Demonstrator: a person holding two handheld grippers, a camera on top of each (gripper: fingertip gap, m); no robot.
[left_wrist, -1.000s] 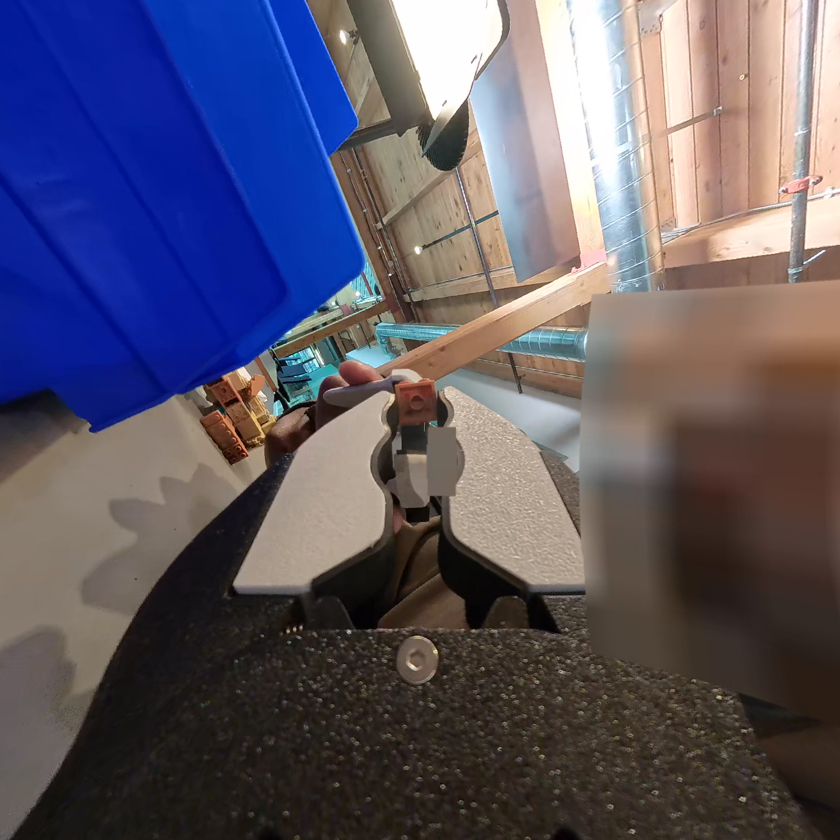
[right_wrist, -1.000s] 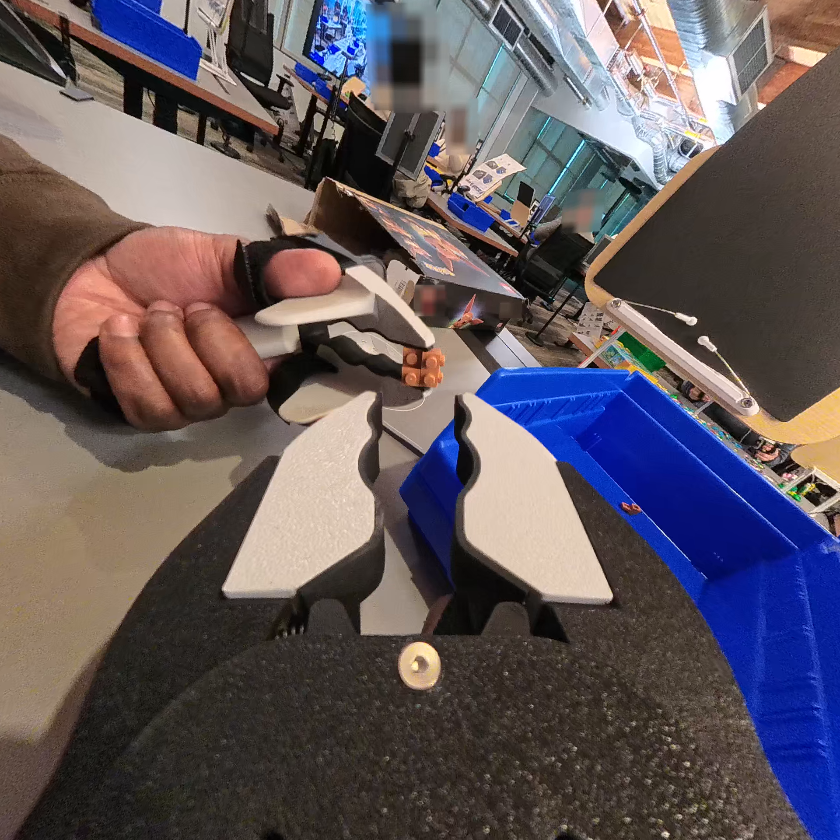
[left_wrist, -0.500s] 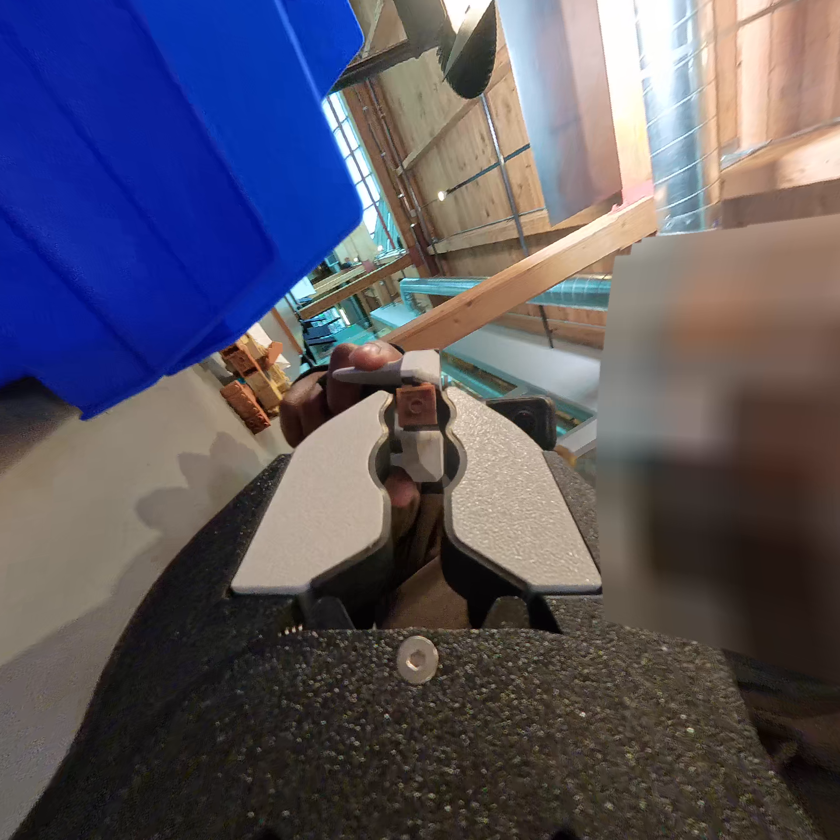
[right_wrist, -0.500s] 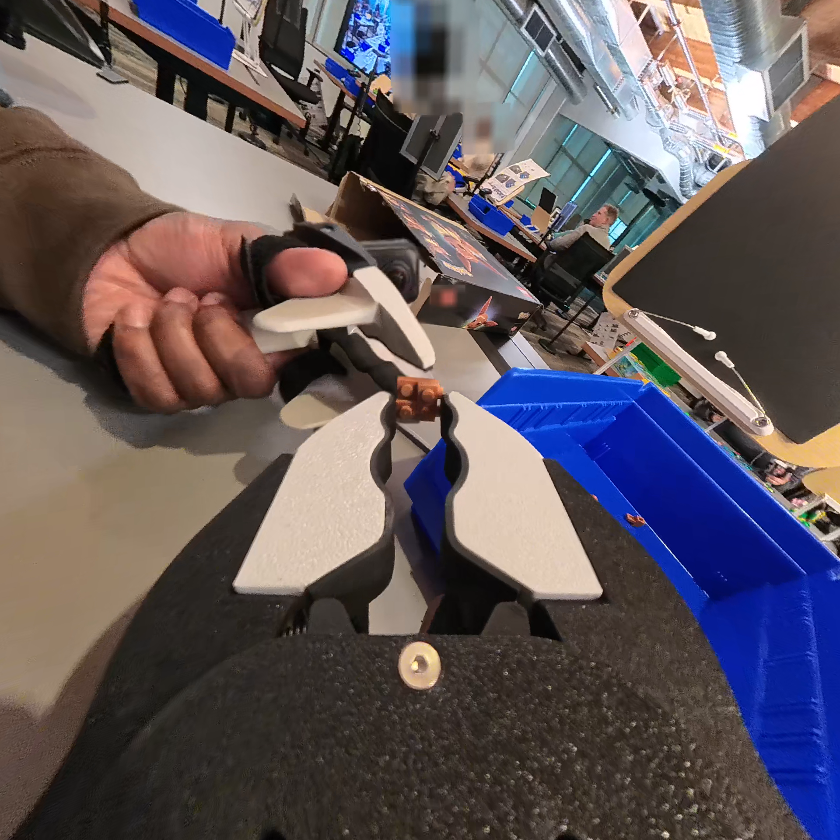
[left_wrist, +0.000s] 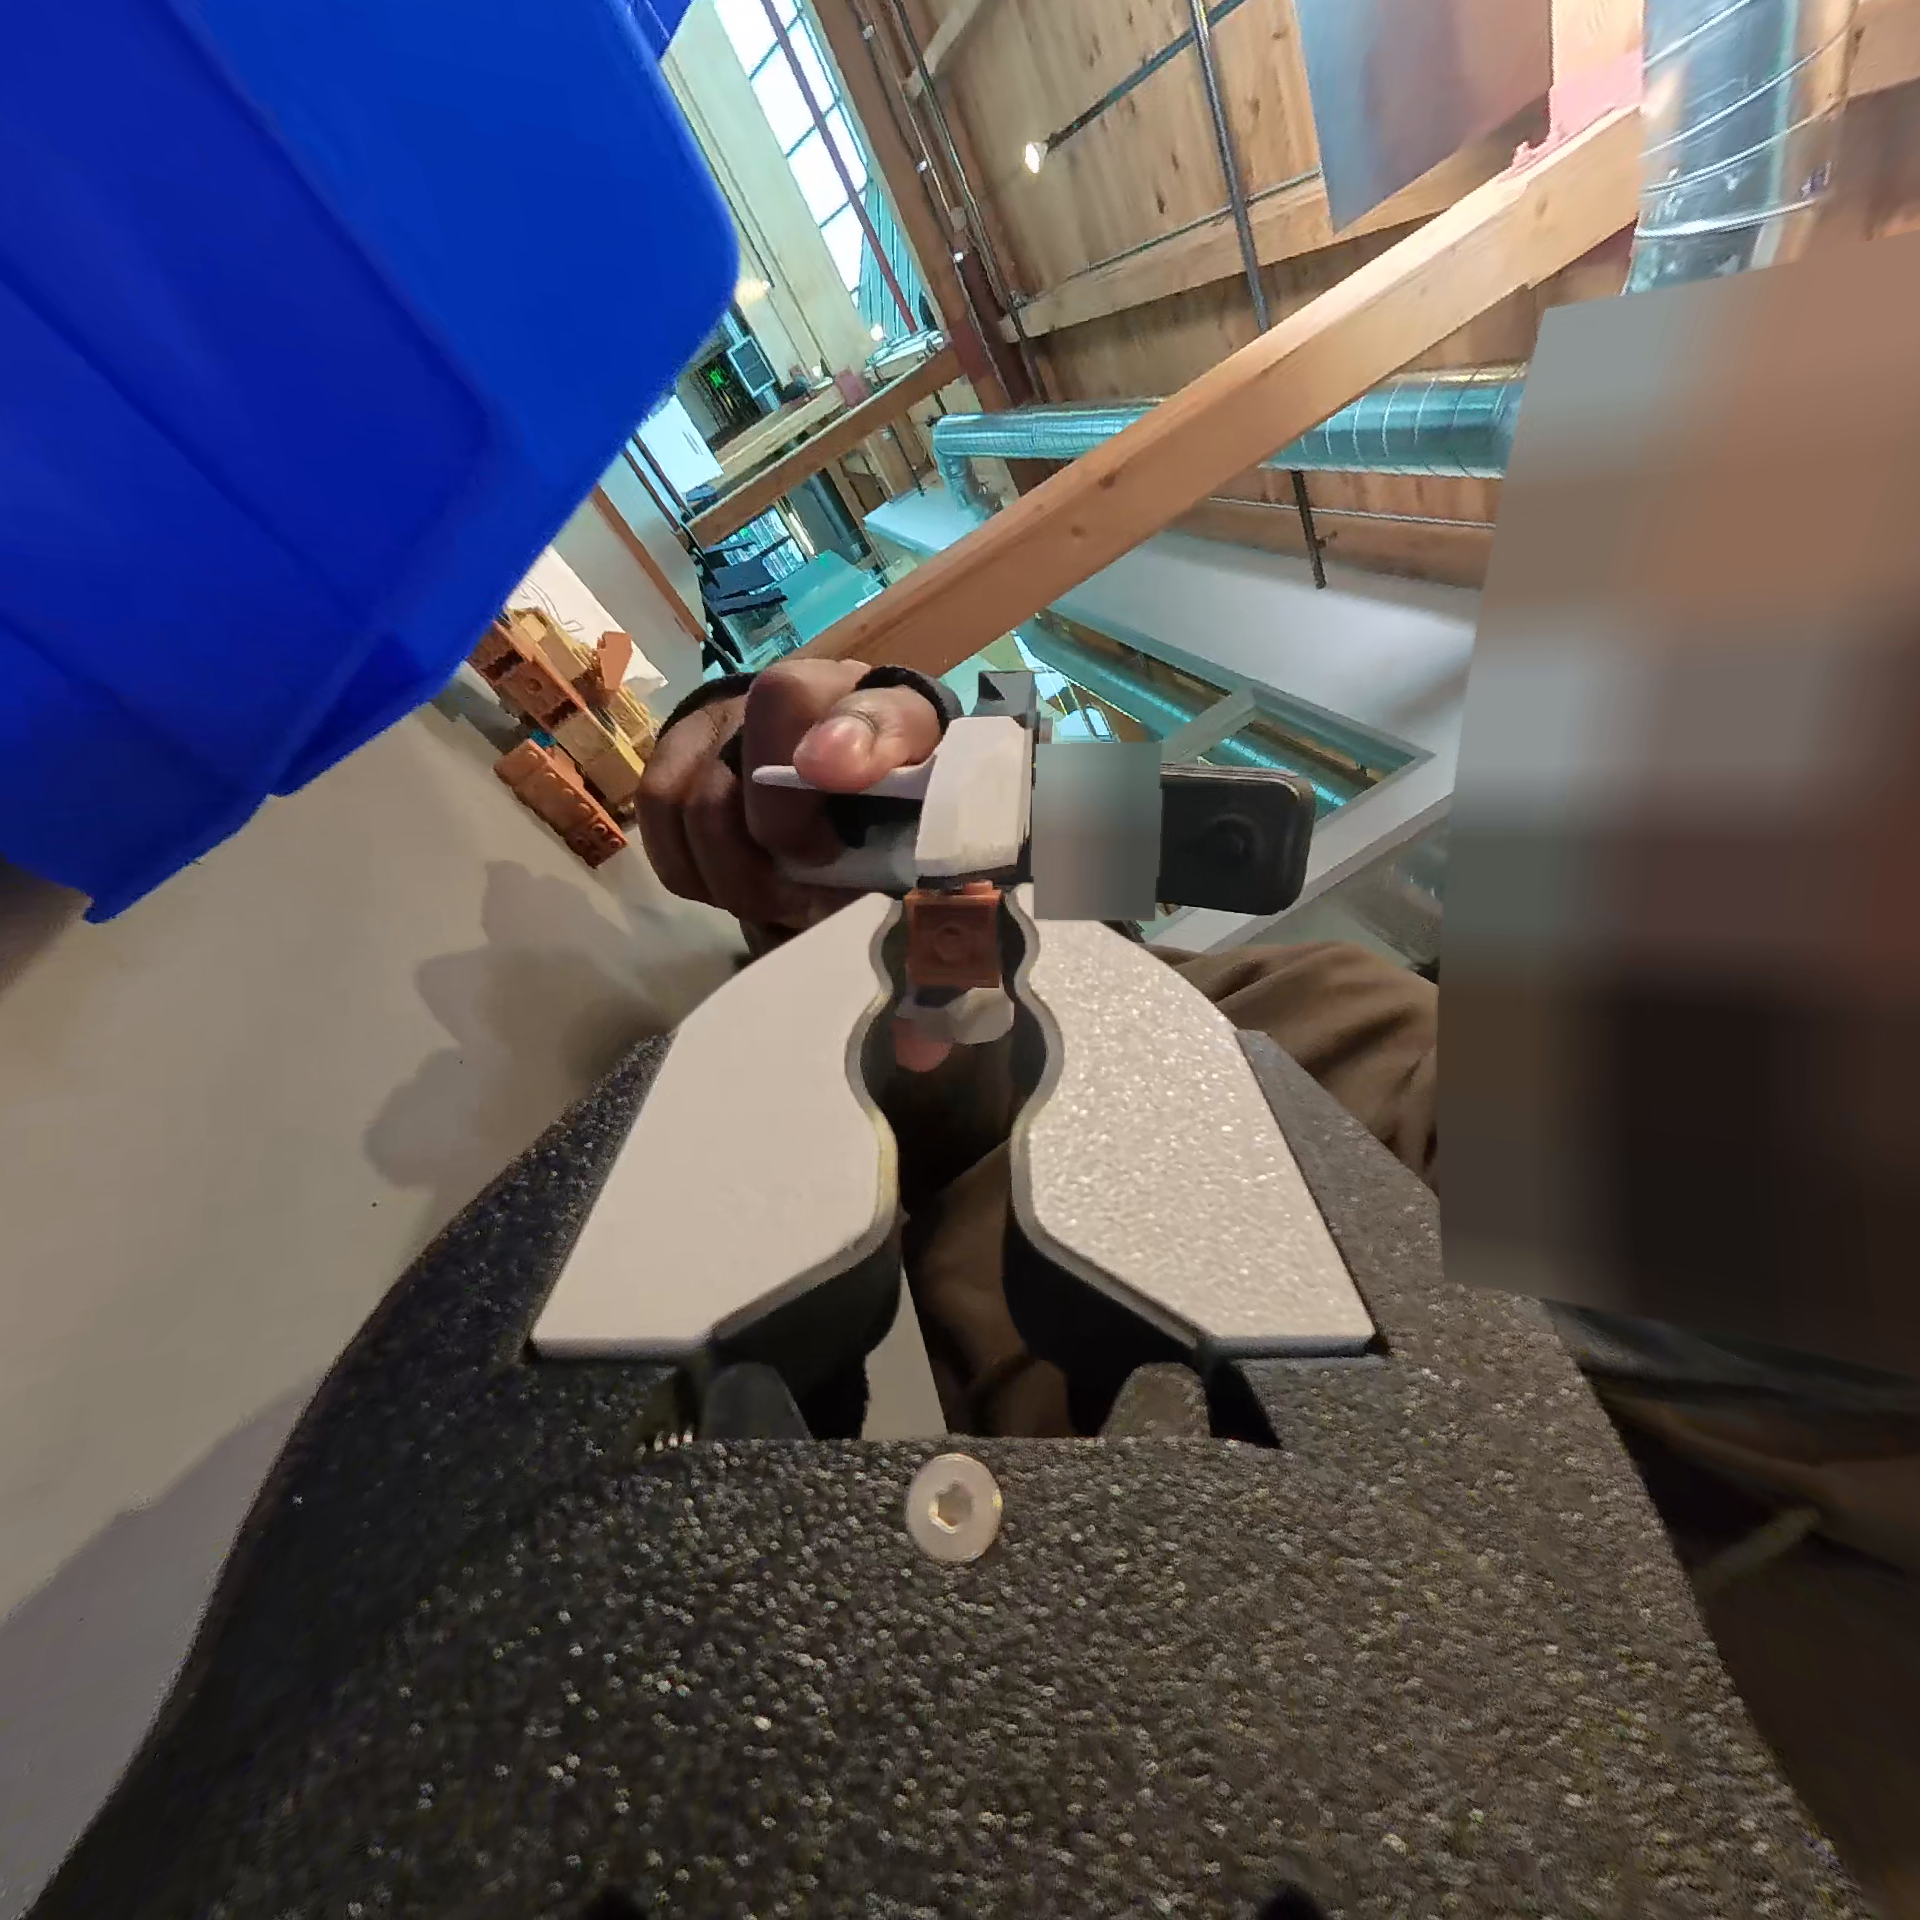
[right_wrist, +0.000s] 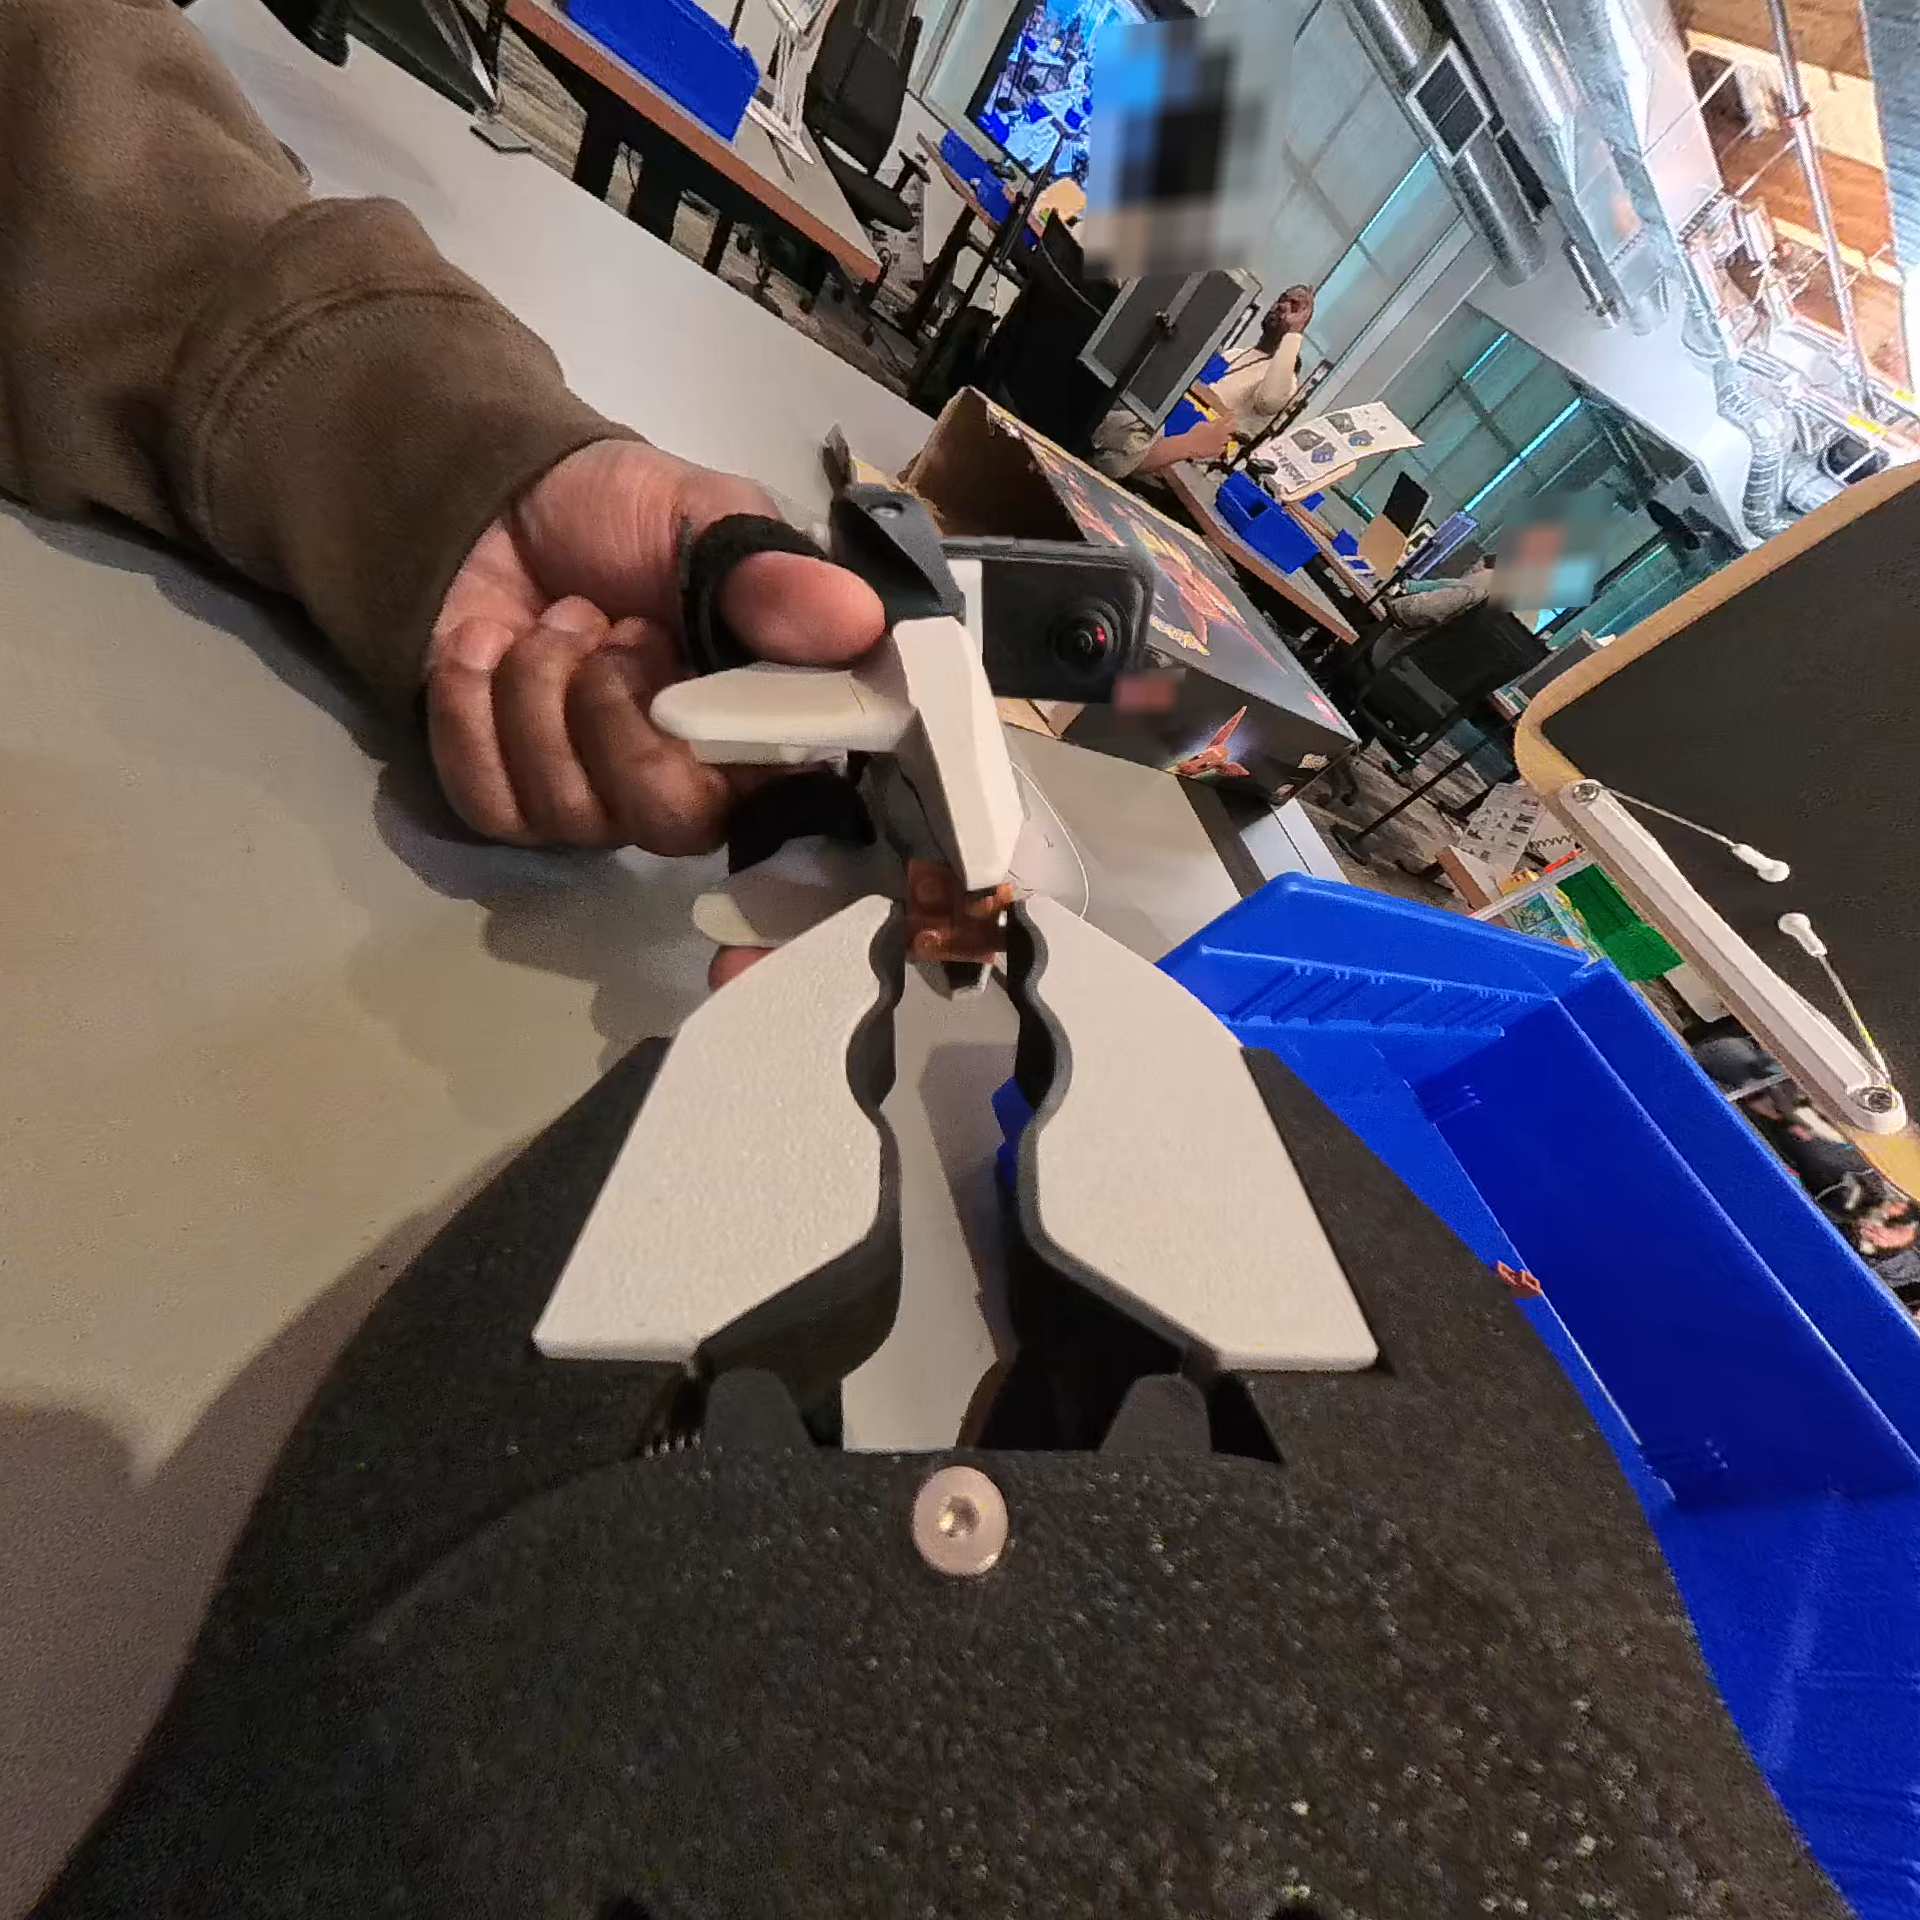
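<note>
A small orange-brown brick (left_wrist: 951, 940) sits between the fingertips of my left gripper (left_wrist: 951, 935), whose pads press on its sides. My right gripper (right_wrist: 956, 935) faces the left one tip to tip, shut on the same brick (right_wrist: 956, 925) from the opposite side. In the left wrist view the right gripper's white finger (left_wrist: 971, 821) and the hand holding it show just beyond the brick. In the right wrist view the left gripper's white finger (right_wrist: 951, 769) reaches down onto the brick. Both grippers are held above the grey table (right_wrist: 260, 1039).
A blue bin (right_wrist: 1558, 1143) stands close on the right in the right wrist view and fills the upper left of the left wrist view (left_wrist: 260, 416). A pile of orange and tan bricks (left_wrist: 561, 758) lies on the table. A printed cardboard box (right_wrist: 1195, 623) lies behind. The grippers are tip to tip, or close to it.
My right gripper moved up to the brick in the left gripper and shut on it. Since then both grippers have held it and turned a little together.
</note>
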